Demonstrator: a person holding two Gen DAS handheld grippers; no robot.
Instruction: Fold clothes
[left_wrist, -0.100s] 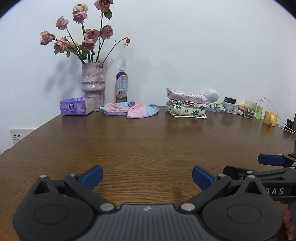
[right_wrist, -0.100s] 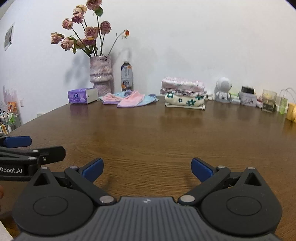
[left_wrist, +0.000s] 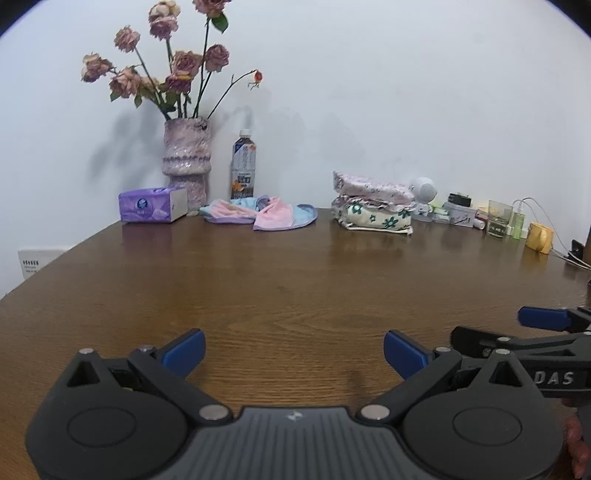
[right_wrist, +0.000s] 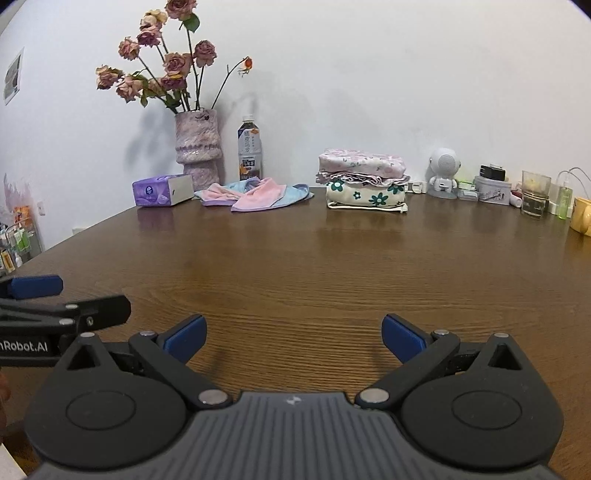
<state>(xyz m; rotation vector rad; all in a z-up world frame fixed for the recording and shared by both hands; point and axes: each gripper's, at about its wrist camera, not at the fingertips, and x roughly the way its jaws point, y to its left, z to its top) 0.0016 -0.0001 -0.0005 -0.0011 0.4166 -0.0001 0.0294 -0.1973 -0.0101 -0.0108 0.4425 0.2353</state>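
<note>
**Both grippers empty, clothes at far edge**

We are holding the left hand-held gripper (left_wrist: 293, 350) and the right hand-held gripper (right_wrist: 293, 338) low over the bare wooden bench (right_wrist: 332, 266), jaws spread wide, gripping nothing. The unfolded pink-and-blue garment (right_wrist: 255, 195) is lying at the far edge, beside the folded stack (right_wrist: 364, 181).

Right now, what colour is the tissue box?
Purple tissue box, clearest in the right wrist view.
</note>
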